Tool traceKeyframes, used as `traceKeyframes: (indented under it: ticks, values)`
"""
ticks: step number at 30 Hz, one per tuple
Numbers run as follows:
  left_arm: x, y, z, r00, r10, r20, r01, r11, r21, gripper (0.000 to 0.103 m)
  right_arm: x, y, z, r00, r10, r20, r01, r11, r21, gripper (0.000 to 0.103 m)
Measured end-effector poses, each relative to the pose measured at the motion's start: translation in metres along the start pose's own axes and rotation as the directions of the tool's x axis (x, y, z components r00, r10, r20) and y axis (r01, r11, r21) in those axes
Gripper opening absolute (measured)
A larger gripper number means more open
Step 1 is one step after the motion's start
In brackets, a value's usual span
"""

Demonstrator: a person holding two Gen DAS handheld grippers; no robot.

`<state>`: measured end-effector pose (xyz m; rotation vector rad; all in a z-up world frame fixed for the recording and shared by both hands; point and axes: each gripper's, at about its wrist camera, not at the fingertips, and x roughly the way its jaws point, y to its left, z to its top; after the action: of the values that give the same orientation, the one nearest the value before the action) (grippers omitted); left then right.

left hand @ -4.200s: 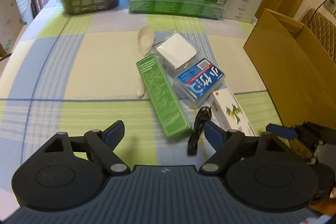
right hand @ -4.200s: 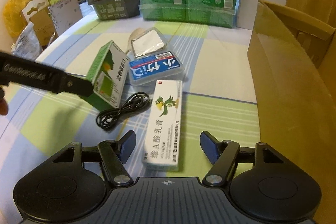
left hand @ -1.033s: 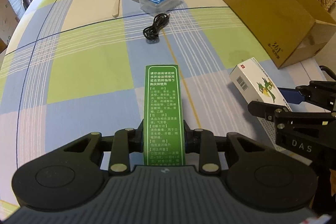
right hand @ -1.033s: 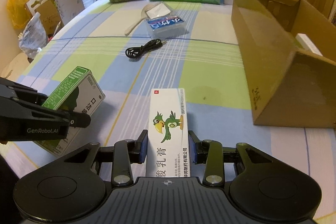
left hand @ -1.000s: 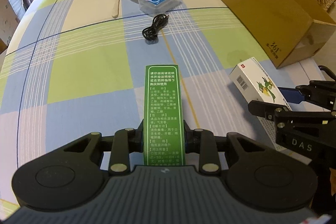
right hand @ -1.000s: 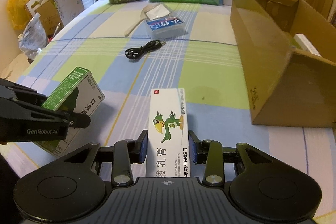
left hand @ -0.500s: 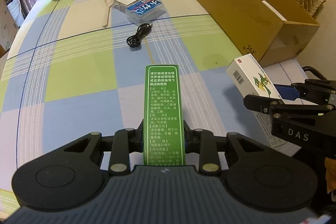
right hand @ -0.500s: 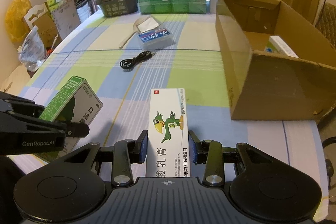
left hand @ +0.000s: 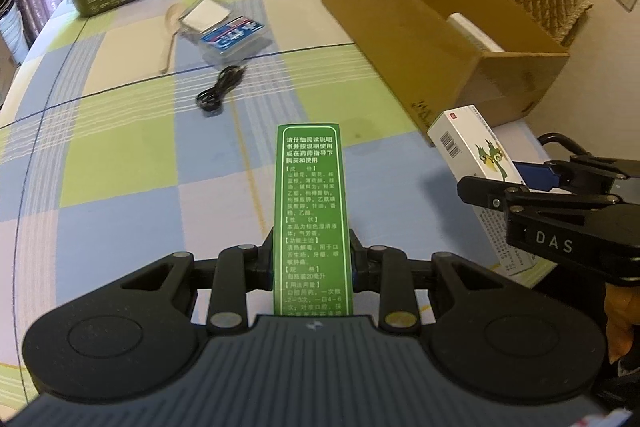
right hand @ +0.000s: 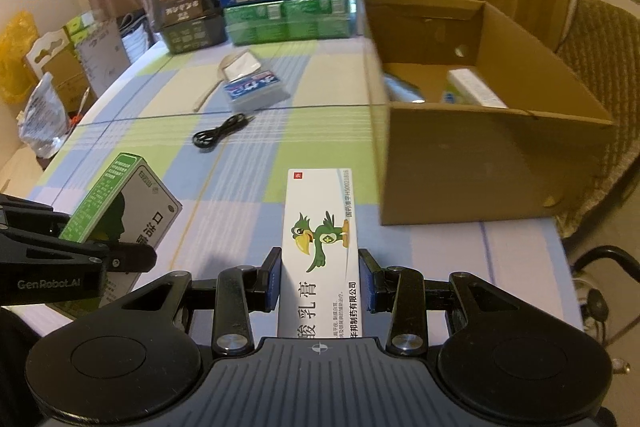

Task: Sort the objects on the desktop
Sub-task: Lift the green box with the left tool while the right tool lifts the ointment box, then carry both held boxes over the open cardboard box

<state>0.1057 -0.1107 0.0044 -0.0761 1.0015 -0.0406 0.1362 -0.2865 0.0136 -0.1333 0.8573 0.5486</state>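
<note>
While the left gripper is clamped on the green box and the right gripper on the white box, both are being carried; the cardboard box, ahead-right, must be reached for release.

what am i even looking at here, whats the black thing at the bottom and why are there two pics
The black thing is a hand-held two-finger gripper; a person carries one in each hand, and each has a wide-angle camera looking along its fingers. So there are two pictures, one per gripper.

In the left camera's view, the left gripper is shut on a green box. In the right camera's view, the right gripper is shut on a white box with a parrot. Each gripper also shows at the side of the other's picture.

On the checked tablecloth lie a black cable, a plastic spoon and two clear packets. An open cardboard box on the right already holds a few items.
</note>
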Motion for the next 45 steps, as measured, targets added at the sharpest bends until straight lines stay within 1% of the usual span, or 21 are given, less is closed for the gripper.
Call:
traceKeyframes:
  ticks: [13, 30, 39, 45]
  values:
    - [-0.001, -0.042, 0.013, 0.998, -0.062, 0.013, 0.061, 0.997, 0.051, 0.025, -0.023, -0.038, -0.001, 0.998, -0.051, 0.032, 0.049, 0.997, 0.063, 0.035]
    - [-0.004, -0.081, 0.036, 0.992, -0.118, 0.034, 0.113, 0.987, 0.114, 0.025, -0.04, -0.069, 0.002, 0.994, -0.095, 0.062, 0.088, 0.991, 0.097, 0.035]
    - [-0.002, -0.105, 0.061, 0.987, -0.151, 0.054, 0.142, 0.979, 0.149, 0.025, -0.05, -0.087, 0.015, 0.988, -0.12, 0.1, 0.11, 0.989, 0.102, 0.035]
    - [-0.002, -0.118, 0.088, 0.982, -0.172, 0.081, 0.158, 0.974, 0.163, 0.025, -0.056, -0.098, 0.033, 0.983, -0.127, 0.134, 0.115, 0.989, 0.091, 0.035]
